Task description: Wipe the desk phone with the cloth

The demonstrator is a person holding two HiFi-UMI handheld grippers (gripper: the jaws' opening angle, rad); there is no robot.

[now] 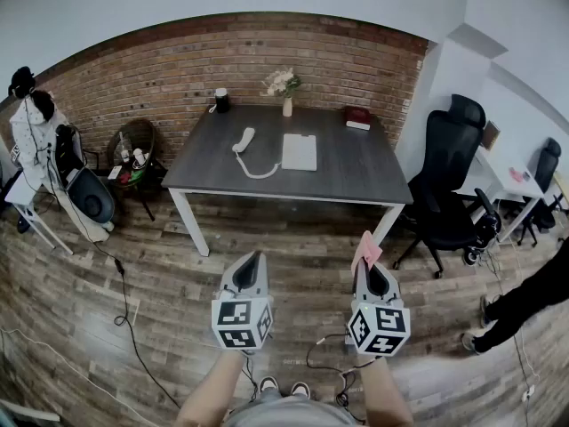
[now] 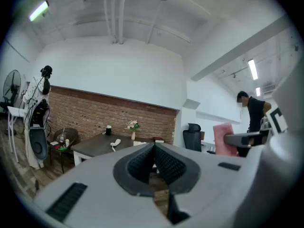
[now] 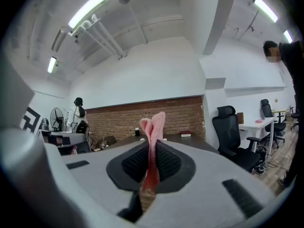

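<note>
Two containers in view. Far left, beside the desk (image 1: 356, 172), a round wicker basket (image 1: 135, 124) holds a few small items, too small to identify. At the back edge of the desk, a small white vase (image 1: 287, 108) holds pale flowers (image 1: 281, 82).

The desk phone sits mid-desk, well apart from you across the wood floor. It's white: the handset (image 1: 244, 140) lies off the base (image 1: 300, 152), just left of it, with the cord (image 1: 258, 173) looping between them. There's a dark cup (image 1: 221, 100) at back left and a red book (image 1: 357, 116) at back right.

Your left gripper (image 1: 257, 256) has its jaws fully together with nothing between them. Your right gripper (image 1: 366, 263) is clamped on the cloth (image 1: 365, 249). The cloth is pink and folded, sticking up past the tips and hanging below the pads. Both grippers are held low, near your body.

At right, a black office chair (image 1: 449, 185).
</note>
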